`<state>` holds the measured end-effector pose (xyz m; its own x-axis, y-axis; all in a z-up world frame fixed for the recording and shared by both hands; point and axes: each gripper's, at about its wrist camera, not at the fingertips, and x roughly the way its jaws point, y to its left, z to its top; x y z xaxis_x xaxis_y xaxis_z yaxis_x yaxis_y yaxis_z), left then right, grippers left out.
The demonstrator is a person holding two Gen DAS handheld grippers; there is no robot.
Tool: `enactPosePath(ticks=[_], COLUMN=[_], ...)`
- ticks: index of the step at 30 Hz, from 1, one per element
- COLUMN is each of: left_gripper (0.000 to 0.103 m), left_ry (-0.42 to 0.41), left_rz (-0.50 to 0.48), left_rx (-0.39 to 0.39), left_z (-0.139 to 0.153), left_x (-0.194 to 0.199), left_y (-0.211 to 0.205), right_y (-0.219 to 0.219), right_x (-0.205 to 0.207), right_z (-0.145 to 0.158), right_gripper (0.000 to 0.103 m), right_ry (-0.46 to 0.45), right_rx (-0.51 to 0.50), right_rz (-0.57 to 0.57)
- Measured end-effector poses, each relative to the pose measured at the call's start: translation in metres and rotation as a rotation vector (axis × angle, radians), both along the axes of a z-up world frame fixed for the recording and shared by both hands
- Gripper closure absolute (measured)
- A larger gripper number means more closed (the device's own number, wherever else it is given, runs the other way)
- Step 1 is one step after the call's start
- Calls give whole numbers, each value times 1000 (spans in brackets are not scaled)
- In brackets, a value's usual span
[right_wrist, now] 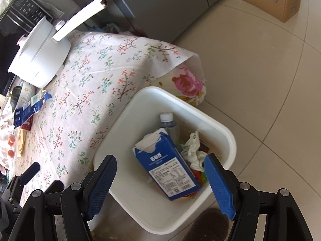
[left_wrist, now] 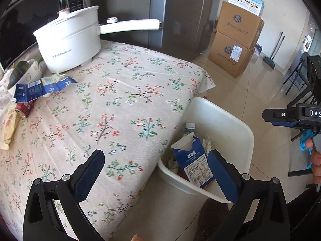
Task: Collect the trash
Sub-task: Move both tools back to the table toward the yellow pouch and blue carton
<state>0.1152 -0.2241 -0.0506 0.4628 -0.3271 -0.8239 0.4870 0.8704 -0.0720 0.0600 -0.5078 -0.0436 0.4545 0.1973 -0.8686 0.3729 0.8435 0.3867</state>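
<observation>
A white bin (right_wrist: 224, 132) stands on the floor against the table's corner. Inside lie a blue milk carton (right_wrist: 170, 170), a clear bottle (right_wrist: 170, 124) and crumpled paper (right_wrist: 192, 148). My right gripper (right_wrist: 160, 164) hangs open above the bin, nothing between its blue pads. My left gripper (left_wrist: 158, 160) is open over the table's edge and the bin (left_wrist: 230, 124), holding nothing; the carton (left_wrist: 192, 162) lies below it. On the table's far left lie a flattened blue carton (left_wrist: 40, 88), a red can (left_wrist: 24, 108) and a beige wrapper (left_wrist: 9, 128).
A white pot (left_wrist: 68, 40) with a long handle stands on the flowered tablecloth (left_wrist: 120, 104), bowls (left_wrist: 32, 72) beside it. A microwave sits behind. Cardboard boxes (left_wrist: 234, 40), a grey cabinet and chairs stand on the tiled floor. A hand holds the right gripper's handle (left_wrist: 315, 156).
</observation>
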Motion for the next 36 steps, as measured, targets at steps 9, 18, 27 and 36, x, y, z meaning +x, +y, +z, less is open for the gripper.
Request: enactPosePath(ticks=[9, 18, 27, 36], left_gripper=[0, 0, 0, 0], left_ry=[-17, -34, -41, -69], left_rz=[126, 259, 387, 444], left_rx=[4, 8, 44, 152], left_z=[8, 18, 24, 31], left_x=[12, 20, 37, 66], left_y=[65, 130, 198, 257], right_y=[46, 106, 173, 232], right_x=[27, 58, 87, 115], right_z=[5, 10, 18, 16], right_gripper=[24, 22, 20, 20], right_ry=[-6, -23, -48, -56], right_rx=[-35, -57, -92, -123], right_rz=[78, 169, 253, 336])
